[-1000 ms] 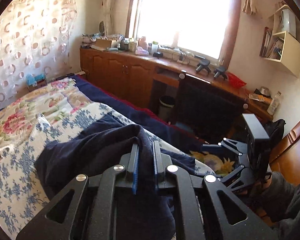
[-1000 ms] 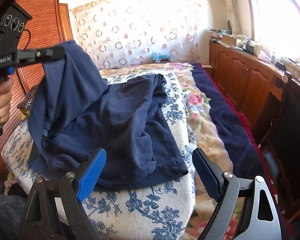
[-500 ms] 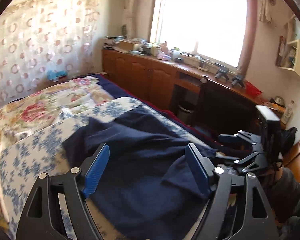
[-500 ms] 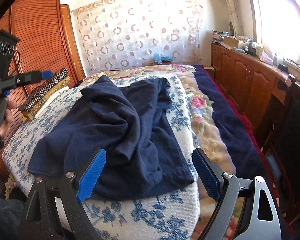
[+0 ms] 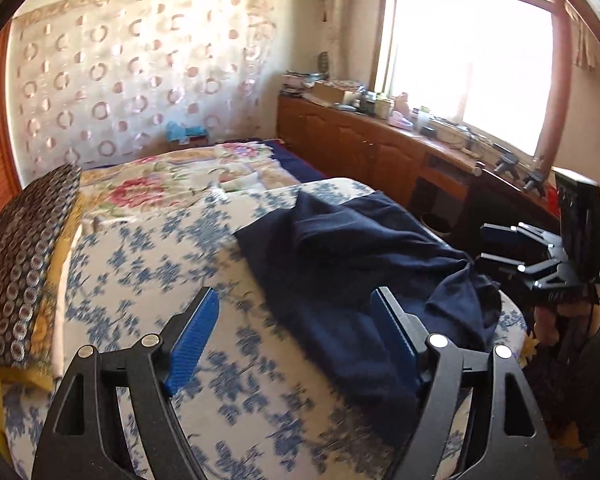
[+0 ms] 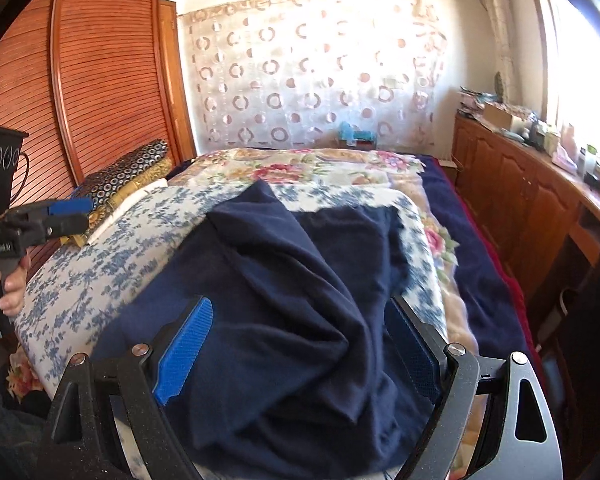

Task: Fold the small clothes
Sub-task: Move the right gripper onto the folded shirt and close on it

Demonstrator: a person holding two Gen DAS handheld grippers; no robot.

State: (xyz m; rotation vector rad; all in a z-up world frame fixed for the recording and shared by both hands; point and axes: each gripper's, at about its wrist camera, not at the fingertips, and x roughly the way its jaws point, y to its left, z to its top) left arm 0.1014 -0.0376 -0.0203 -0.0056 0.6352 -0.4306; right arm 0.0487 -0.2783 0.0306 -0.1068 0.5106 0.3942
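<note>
Released since a second ago: the left hand-held gripper [image 5: 296, 336] was clamped on a raised fold of the navy garment [image 6: 300, 300]; now its blue pads stand wide apart with nothing between them, over the blue-flowered quilt [image 5: 148, 264]. Left to right in the right wrist view: a hand [image 6: 10, 284] grips the left tool's handle at the frame edge, near the louvred wardrobe [image 6: 100, 80]; patterned cushions [image 6: 128, 172] are stacked at the bed's side. Garment lies crumpled on the quilt, one flap thrown across the middle. Right hand-held gripper [image 6: 296, 352] hovers over the garment's near edge, jaws wide, holding nothing. Wooden cabinets [image 6: 520, 192] line the far right.
</note>
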